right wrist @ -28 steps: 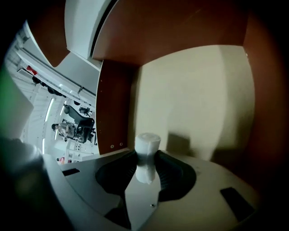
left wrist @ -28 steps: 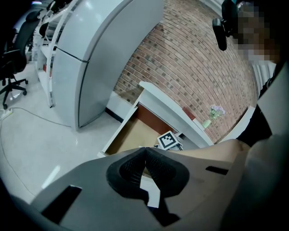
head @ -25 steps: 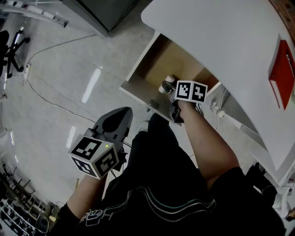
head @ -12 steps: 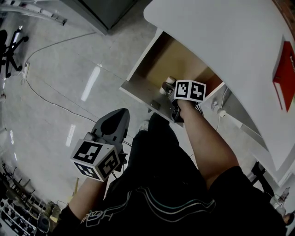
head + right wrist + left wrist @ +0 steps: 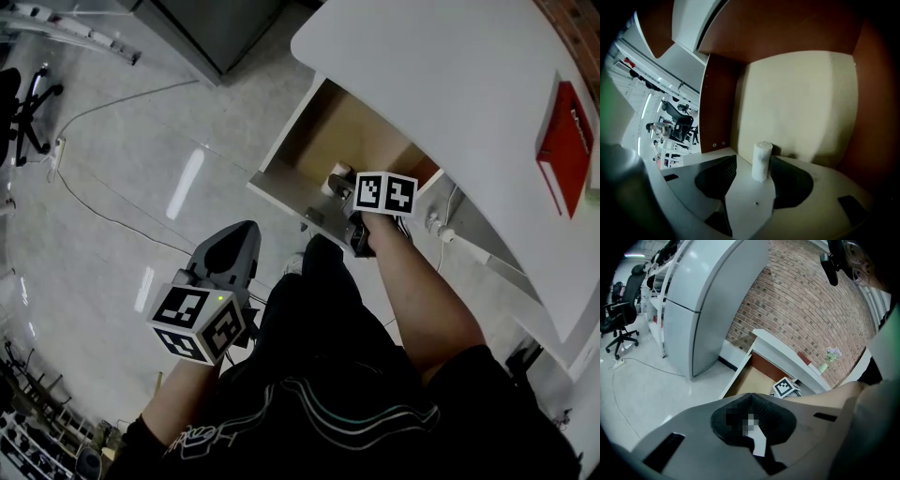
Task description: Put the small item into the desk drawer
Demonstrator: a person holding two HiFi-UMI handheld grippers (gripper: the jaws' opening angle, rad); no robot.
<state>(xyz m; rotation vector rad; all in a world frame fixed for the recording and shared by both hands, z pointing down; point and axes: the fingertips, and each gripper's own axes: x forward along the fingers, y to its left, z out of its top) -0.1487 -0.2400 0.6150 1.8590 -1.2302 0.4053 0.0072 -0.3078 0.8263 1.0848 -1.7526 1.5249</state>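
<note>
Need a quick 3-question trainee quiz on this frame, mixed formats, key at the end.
1. Where is the small white cylindrical roll? A on a chair; B between the right tool's jaws at the open brown wooden drawer; C on a shelf.
2. True or false: the left tool is inside the drawer.
3. What lies on the white desk top?
Key: 1 B, those jaws opening. 2 False: shut, it hangs over the pale floor. 3 A flat red rectangular item.

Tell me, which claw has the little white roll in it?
The right claw, reaching into the open drawer: the white roll stands between its opening jaws. The left claw is shut, out over the floor, with no roll.
</note>
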